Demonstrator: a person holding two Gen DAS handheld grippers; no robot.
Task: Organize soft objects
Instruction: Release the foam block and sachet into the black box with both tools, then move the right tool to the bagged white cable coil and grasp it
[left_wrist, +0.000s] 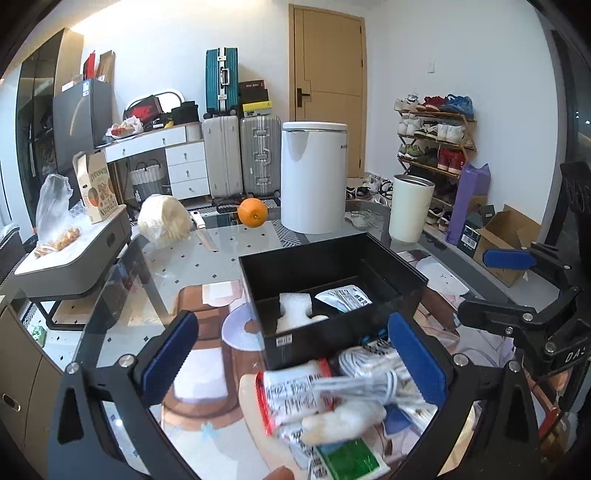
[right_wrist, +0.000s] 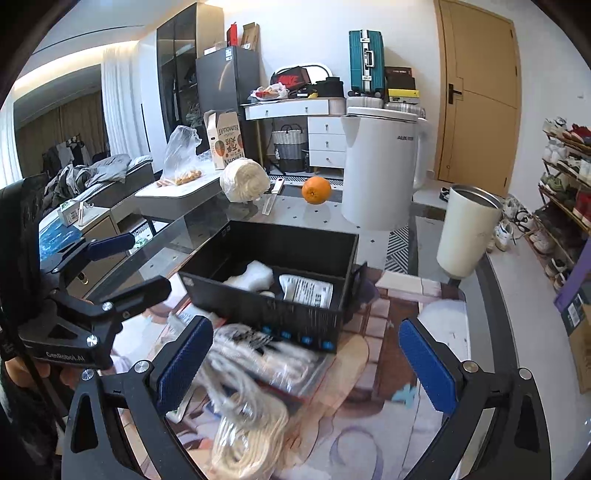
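- While both grippers hung spread wide over the mat, nothing was held between the jaws of the left gripper (left_wrist: 295, 354) or the right gripper (right_wrist: 306, 362).
- A loose pile of soft packets (left_wrist: 295, 391) and a bagged rope coil (right_wrist: 251, 417) was seen lying just in front of the black box (left_wrist: 388, 258).
- White foam (left_wrist: 293, 306) and a printed pouch (left_wrist: 343, 297) were already lodged inside the box.
- One item at a time would best be singled out, pinched at its middle, lifted clear of the front wall and released low inside.
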